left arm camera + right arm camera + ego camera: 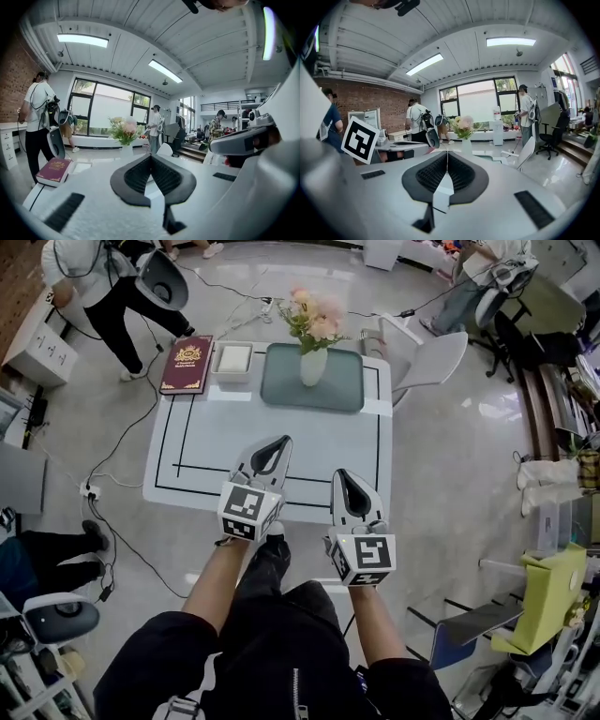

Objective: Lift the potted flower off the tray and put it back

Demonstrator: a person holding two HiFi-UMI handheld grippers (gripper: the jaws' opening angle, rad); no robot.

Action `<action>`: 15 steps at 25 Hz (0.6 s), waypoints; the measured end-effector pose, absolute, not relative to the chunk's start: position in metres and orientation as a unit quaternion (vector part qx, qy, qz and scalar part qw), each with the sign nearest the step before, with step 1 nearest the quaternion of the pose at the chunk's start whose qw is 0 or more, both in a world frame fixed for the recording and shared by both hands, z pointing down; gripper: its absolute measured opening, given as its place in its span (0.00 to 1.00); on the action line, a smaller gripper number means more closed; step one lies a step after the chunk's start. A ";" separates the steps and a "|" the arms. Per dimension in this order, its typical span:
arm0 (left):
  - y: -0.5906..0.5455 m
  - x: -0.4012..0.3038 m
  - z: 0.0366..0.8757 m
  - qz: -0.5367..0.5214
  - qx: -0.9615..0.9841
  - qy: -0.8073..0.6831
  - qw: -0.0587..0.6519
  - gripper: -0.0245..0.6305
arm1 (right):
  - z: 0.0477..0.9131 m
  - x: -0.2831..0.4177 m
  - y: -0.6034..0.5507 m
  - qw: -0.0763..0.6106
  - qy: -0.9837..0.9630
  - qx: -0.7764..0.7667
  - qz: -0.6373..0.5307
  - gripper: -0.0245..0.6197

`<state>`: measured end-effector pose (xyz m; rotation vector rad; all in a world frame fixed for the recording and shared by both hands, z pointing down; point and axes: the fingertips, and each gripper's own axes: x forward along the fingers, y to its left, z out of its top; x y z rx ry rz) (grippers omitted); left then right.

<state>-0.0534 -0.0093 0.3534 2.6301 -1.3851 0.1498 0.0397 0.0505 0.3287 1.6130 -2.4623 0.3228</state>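
Note:
The potted flower (313, 351), pink blooms in a white vase, stands upright on a grey-green tray (281, 381) at the far side of the white table (216, 442). Both grippers hover over the table's near edge, well short of the tray. My left gripper (281, 442) is shut and holds nothing; its view shows the flower (124, 133) far ahead beyond the closed tips (151, 157). My right gripper (342, 474) is also shut and holds nothing, with the flower (464, 127) straight ahead past its tips (447, 153).
A dark red book (187, 364) and a white box (232, 362) lie left of the tray. A white chair (427, 357) stands at the table's far right corner. People stand at the back left and right; cables trail on the floor to the left.

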 end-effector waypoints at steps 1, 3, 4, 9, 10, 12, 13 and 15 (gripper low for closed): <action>-0.022 -0.054 0.357 0.052 0.882 -0.462 0.083 0.04 | 0.330 0.040 0.038 0.090 -0.827 0.544 0.110 0.05; -0.046 -0.055 0.364 0.058 0.883 -0.459 0.082 0.04 | 0.333 0.042 0.017 0.090 -0.824 0.548 0.111 0.05; -0.056 -0.054 0.368 0.061 0.884 -0.457 0.082 0.04 | 0.334 0.043 0.009 0.090 -0.823 0.550 0.112 0.05; -0.105 -0.050 0.392 0.058 0.879 -0.464 0.093 0.04 | 0.341 0.059 -0.030 0.089 -0.819 0.555 0.115 0.05; -0.113 -0.049 0.396 0.056 0.878 -0.465 0.093 0.04 | 0.343 0.062 -0.036 0.088 -0.819 0.555 0.117 0.05; -0.129 -0.045 0.403 0.055 0.879 -0.465 0.089 0.05 | 0.350 0.068 -0.048 0.087 -0.818 0.555 0.122 0.05; -0.137 -0.042 0.407 0.056 0.880 -0.465 0.087 0.05 | 0.355 0.071 -0.053 0.088 -0.819 0.554 0.123 0.05; -0.150 -0.036 0.417 0.059 0.881 -0.463 0.082 0.05 | 0.364 0.075 -0.064 0.095 -0.820 0.551 0.122 0.05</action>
